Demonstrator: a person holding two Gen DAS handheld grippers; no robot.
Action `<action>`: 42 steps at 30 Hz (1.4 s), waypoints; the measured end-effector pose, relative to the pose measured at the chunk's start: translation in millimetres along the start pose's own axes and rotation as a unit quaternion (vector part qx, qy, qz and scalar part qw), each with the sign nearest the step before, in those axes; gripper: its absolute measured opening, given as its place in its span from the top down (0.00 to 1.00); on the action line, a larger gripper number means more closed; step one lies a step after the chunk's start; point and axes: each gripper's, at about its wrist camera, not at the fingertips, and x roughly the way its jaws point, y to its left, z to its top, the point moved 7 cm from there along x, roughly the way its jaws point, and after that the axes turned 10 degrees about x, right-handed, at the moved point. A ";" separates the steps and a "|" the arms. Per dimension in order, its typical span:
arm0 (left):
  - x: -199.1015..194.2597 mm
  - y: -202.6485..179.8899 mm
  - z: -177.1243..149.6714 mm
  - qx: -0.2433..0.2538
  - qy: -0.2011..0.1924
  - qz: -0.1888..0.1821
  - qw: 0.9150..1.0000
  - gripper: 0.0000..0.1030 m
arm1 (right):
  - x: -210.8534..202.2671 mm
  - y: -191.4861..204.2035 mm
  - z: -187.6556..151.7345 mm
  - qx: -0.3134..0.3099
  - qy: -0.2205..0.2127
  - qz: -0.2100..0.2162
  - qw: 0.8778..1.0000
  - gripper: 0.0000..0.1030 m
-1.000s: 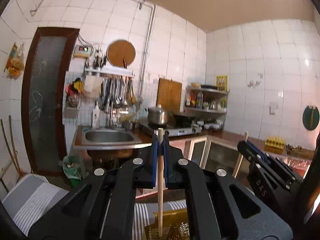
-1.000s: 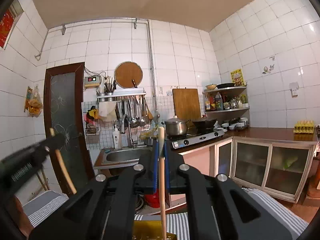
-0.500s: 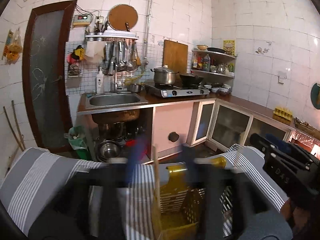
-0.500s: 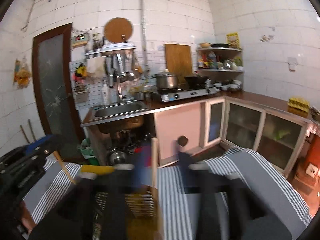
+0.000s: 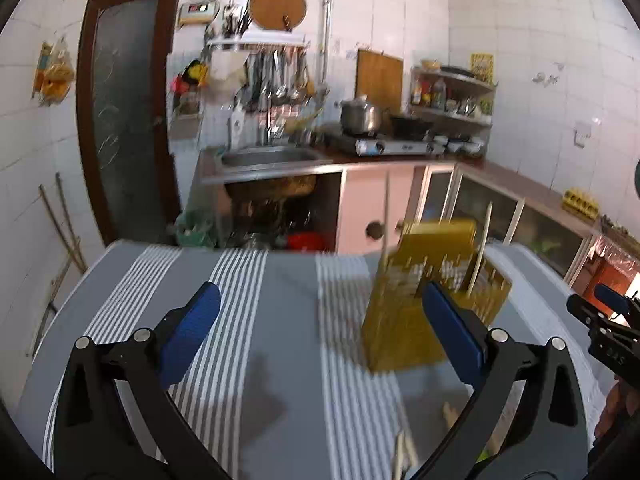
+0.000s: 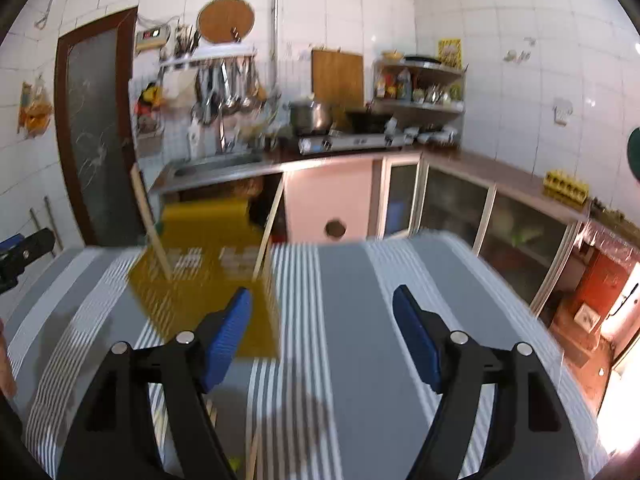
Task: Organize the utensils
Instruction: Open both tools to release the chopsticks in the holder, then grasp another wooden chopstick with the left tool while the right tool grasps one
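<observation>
Both claws, left [image 5: 320, 320] and right [image 6: 322, 332], have just been opening and stand apart, empty. Two wooden chopsticks [image 5: 386, 220] stand upright in the yellow slotted basket [image 5: 424, 312] on the striped table [image 5: 288, 352].

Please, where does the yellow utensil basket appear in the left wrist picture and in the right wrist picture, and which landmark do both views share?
Left wrist: the yellow utensil basket stands right of centre on the striped cloth, partly behind the tool's right blue pad.
Right wrist: the yellow utensil basket stands left of centre, behind the left blue pad.
Shared landmark: the steel pot on the stove.
</observation>
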 end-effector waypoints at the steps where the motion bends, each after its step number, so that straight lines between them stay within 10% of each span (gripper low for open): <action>1: -2.2 1.7 -11.2 -0.002 0.009 0.000 1.000 0.05 | -0.7 -1.0 -9.4 0.001 0.008 0.000 1.000 0.30; 14: 21.7 -28.6 -121.1 -0.007 0.131 -0.042 0.991 0.05 | 13.9 -6.7 -122.8 0.000 0.115 -0.013 0.993 0.30; 42: 60.5 -67.7 -169.4 0.042 0.223 -0.069 0.972 0.07 | 27.4 -4.2 -141.4 0.007 0.144 -0.030 0.989 0.30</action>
